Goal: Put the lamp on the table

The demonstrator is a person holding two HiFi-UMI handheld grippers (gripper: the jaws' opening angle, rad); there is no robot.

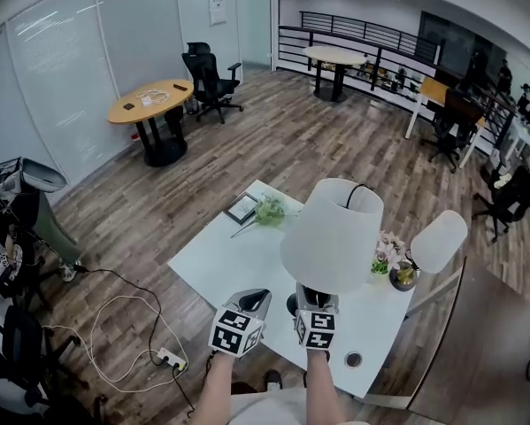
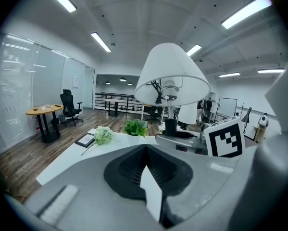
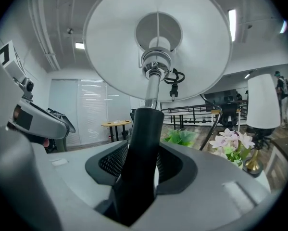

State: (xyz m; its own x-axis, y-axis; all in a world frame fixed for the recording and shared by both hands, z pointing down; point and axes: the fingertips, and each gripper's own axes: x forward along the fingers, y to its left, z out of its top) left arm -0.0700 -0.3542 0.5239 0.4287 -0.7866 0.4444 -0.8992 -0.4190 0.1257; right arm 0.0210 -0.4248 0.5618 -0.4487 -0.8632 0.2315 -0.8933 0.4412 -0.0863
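Lamp (image 1: 333, 233) kept upright for setting on tabletop (image 1: 220, 255): your right gripper (image 3: 139, 177) fingers clamp its stem (image 3: 143, 138); left gripper (image 2: 146, 177) fingers closed, empty.

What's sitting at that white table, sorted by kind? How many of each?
Lamps: 2, the lamp held in the right gripper and a second lamp
Flower bunches: 2, the white bouquet and the pink flowers
Green plant: 1
Picture frame: 1
Total: 6
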